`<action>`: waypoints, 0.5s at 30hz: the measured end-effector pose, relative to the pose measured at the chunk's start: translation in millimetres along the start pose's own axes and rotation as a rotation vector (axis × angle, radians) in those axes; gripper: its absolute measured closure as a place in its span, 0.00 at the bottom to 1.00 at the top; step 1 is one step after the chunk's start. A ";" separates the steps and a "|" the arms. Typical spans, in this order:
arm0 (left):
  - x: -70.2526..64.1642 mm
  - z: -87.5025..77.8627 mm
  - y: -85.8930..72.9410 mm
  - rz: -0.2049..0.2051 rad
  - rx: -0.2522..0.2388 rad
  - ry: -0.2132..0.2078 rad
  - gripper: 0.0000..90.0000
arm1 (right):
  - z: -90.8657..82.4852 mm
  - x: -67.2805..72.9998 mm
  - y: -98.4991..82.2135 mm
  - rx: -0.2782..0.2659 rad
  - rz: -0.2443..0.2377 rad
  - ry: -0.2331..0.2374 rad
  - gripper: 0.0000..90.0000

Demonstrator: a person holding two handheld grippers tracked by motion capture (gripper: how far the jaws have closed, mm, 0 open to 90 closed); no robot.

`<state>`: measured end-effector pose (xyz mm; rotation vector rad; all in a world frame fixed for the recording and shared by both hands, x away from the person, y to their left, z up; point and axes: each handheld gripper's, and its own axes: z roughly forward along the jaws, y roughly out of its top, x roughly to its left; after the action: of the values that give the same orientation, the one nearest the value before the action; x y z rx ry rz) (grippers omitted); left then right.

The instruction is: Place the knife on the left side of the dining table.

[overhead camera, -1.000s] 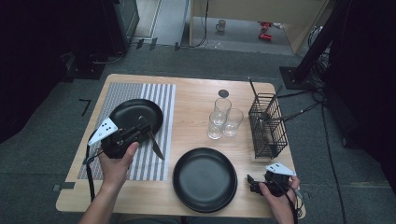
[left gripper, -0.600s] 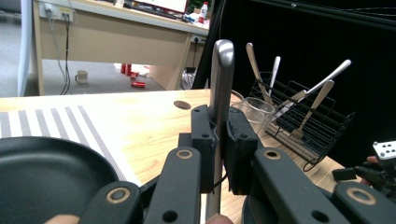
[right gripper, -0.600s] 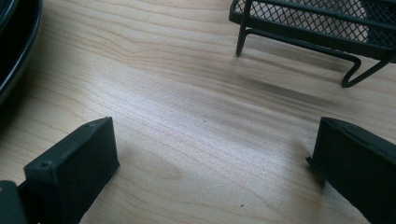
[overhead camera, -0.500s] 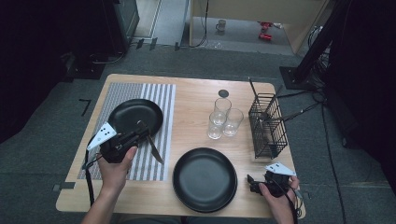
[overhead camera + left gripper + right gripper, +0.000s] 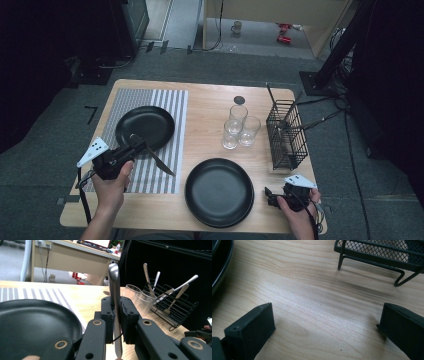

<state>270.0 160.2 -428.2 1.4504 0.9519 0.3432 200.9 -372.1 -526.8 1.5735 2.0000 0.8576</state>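
Note:
My left gripper (image 5: 136,148) hovers over the near edge of a black plate (image 5: 145,125) on the striped mat (image 5: 172,107). It is shut on a table knife (image 5: 161,164) that slants toward the near right. In the left gripper view the knife (image 5: 114,287) stands upright, clamped between the two pads, with the plate (image 5: 32,322) at lower left. My right gripper (image 5: 270,196) rests low at the table's near right corner, beside a second black plate (image 5: 218,192). In the right gripper view this gripper (image 5: 327,322) is open over bare wood.
Three clear glasses (image 5: 240,127) stand mid-table, next to a black wire basket (image 5: 285,135) holding several pieces of cutlery (image 5: 172,293). A small dark disc (image 5: 239,100) lies behind the glasses. The basket's foot (image 5: 372,257) is just ahead of the right gripper.
My left hand has drawn back toward the near left and sunk a little, carrying the knife along. The right hand has stayed put.

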 end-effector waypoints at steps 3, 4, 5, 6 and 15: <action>7.5 -4.8 -3.9 -0.026 -0.008 0.014 0.92 | 0.0 0.0 0.0 0.000 0.000 0.000 0.00; 9.9 -6.4 -5.2 -0.033 -0.008 0.019 0.92 | 0.0 0.0 0.0 0.000 0.000 0.000 0.00; 12.1 -8.1 -6.4 -0.038 -0.008 0.024 0.91 | 0.0 0.0 0.0 0.000 0.000 0.000 0.00; 14.1 -9.7 -7.6 -0.043 -0.008 0.029 0.91 | 0.0 0.0 0.0 0.000 0.000 0.000 0.00; 33.8 -21.6 -19.5 -0.079 -0.002 0.090 0.87 | 0.0 0.0 0.0 0.000 0.002 -0.001 0.00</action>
<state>268.4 196.2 -454.5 1.4006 1.0786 0.3537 200.9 -372.1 -526.8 1.5757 1.9979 0.8569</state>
